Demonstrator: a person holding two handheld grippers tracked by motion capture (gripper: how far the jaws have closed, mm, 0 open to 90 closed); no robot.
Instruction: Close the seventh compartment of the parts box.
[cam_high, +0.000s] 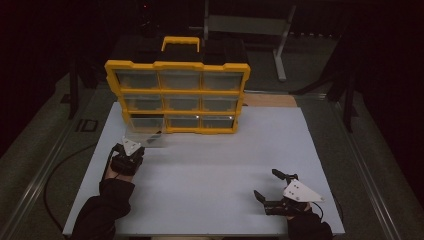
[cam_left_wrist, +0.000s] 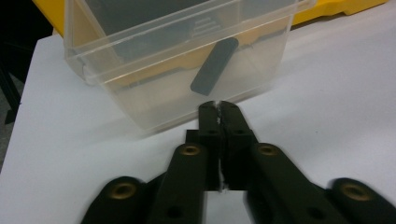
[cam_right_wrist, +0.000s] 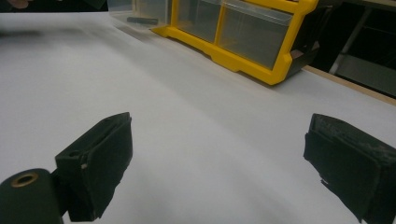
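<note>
A yellow drawer cabinet (cam_high: 177, 95) stands at the back of the white table (cam_high: 225, 160). Its bottom-left clear drawer (cam_high: 148, 138) is pulled out onto the table, leaving a dark slot. In the left gripper view a flat grey piece (cam_left_wrist: 214, 66) lies inside the clear drawer (cam_left_wrist: 154, 88). My left gripper (cam_left_wrist: 218, 106) is shut, tips at the drawer's front wall, with a thin clear tab pinched between them. In the high view the left gripper (cam_high: 137, 148) sits just in front of the drawer. My right gripper (cam_high: 266, 185) rests near the front right, open and holding nothing.
In the right gripper view the cabinet (cam_right_wrist: 243, 37) stands far ahead, with bare white table between it and the open right gripper (cam_right_wrist: 217, 172). A metal stand (cam_high: 280, 45) is behind the table. Dark floor surrounds the table edges.
</note>
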